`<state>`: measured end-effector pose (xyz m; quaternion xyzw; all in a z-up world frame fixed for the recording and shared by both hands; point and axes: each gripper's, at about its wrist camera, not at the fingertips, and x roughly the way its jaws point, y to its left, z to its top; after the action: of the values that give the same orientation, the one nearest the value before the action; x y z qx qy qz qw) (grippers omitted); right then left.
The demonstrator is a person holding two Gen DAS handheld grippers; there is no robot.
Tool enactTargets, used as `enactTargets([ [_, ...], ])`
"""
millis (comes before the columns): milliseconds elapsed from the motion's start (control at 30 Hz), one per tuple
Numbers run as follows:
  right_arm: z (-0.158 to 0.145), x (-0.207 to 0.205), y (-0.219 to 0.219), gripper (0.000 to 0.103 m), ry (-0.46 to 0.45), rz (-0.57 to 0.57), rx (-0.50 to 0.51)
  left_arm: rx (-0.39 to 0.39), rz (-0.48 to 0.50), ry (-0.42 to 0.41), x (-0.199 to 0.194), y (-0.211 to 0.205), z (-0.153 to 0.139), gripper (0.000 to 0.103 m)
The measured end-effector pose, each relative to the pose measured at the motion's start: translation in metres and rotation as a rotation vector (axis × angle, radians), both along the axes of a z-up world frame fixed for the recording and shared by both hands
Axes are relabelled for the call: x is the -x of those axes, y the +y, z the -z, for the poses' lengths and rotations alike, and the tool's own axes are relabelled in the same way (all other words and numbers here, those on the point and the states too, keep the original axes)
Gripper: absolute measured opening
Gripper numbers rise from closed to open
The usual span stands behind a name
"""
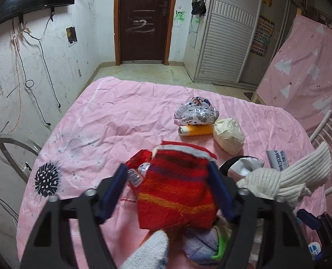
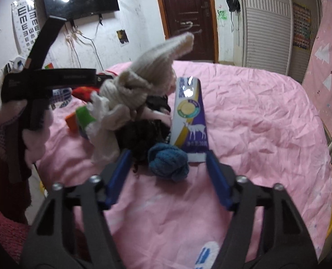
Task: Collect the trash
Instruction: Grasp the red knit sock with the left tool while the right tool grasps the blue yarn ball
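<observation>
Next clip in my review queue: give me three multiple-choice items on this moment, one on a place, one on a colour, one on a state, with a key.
1. Where is the yellow tube lying?
A. Just in front of the crumpled printed wrapper
B. On the floor by the door
C. Between the left claw's fingers

2. What colour is the knotted sock nearest the right claw?
A. Red
B. Blue
C. Green

3. How does the left claw stand?
A. Shut on the cream ball
B. Open around the red striped fabric
C. Out of view

Key: A, it lies against the wrapper's near edge; B, plainly blue; B, fingers spread either side of it.
</observation>
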<state>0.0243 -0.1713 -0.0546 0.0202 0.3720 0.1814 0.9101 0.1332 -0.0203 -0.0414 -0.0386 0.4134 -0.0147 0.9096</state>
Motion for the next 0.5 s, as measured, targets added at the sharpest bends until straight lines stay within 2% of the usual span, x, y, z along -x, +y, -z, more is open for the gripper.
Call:
enactTargets([
  [67, 0.005, -0.002, 0.001, 0.050, 0.014, 0.004, 0.015, 0.006, 0.004, -0.005, 0.002, 0.001, 0.000, 0.045],
  [133, 0.008, -0.002, 0.001, 0.031, 0.025, 0.008, 0.029, 0.004, 0.006, -0.024, 0.006, 0.001, -0.003, 0.025],
  [333, 0.001, 0.006, -0.005, 0.029, -0.019, 0.025, -0.005, 0.020, -0.006, -0.062, 0.013, 0.006, -0.016, 0.012],
  [500, -0.012, 0.008, -0.021, 0.029, -0.068, 0.044, -0.051, 0.021, -0.027, -0.127, 0.023, 0.010, -0.037, 0.011],
])
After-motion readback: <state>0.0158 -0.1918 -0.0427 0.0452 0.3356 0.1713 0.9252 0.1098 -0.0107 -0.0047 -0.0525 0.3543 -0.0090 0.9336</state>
